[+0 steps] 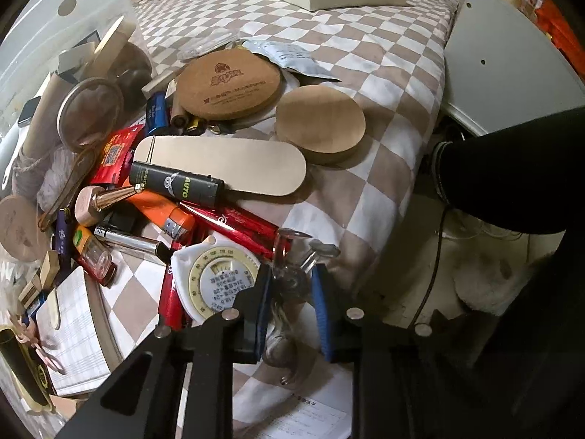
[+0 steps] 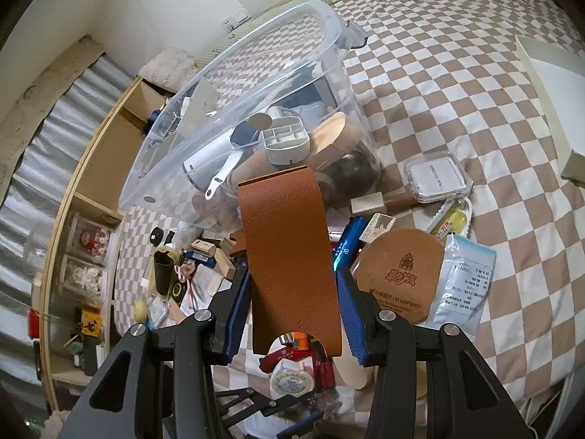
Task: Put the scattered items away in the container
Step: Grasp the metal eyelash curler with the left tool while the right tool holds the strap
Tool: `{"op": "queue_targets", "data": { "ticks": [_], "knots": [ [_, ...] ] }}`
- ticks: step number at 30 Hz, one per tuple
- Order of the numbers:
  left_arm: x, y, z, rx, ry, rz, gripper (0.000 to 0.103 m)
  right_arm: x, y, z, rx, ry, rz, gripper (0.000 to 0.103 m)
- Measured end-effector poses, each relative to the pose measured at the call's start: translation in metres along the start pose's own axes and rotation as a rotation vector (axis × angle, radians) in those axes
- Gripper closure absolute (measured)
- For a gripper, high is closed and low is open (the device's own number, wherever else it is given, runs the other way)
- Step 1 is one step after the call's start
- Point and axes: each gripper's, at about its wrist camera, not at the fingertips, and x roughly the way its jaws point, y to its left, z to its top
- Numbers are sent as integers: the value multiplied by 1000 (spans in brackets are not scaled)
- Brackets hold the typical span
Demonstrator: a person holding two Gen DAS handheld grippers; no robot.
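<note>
The clear plastic storage container (image 2: 256, 73) sits tilted on the checked bedspread (image 2: 457, 91), already holding a grey divided tray and a round wooden box, with the clutter heaped just below its rim.

The left tool (image 1: 290, 281) is clamped shut on a small clear-and-metal keyring trinket (image 1: 289, 256), touching the white round dial tape measure (image 1: 215, 281). My worry is that the trinket is small and slippery, so it may twist out when lifted, or its dangling chain may drag the tape measure or the red foil packet (image 1: 237, 223) along.

The right tool (image 2: 294, 311) grips a tan leather strap (image 2: 289, 248) across its width, the strap standing up towards the container. The floppy strap could buckle against the rim and fall outside, or knock the brown cork coaster (image 2: 400, 274).
</note>
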Motion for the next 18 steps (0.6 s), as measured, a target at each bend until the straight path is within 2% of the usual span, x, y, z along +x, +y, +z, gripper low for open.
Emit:
{"op": "queue_targets", "data": {
  "ticks": [10, 18],
  "knots": [
    [-24, 17, 5, -74, -52, -8, 81, -6, -3, 3, 21, -21, 8, 56],
    [-48, 35, 11, -132, -110, 23, 81, -12, 4, 5, 13, -34, 25, 56]
  ]
}}
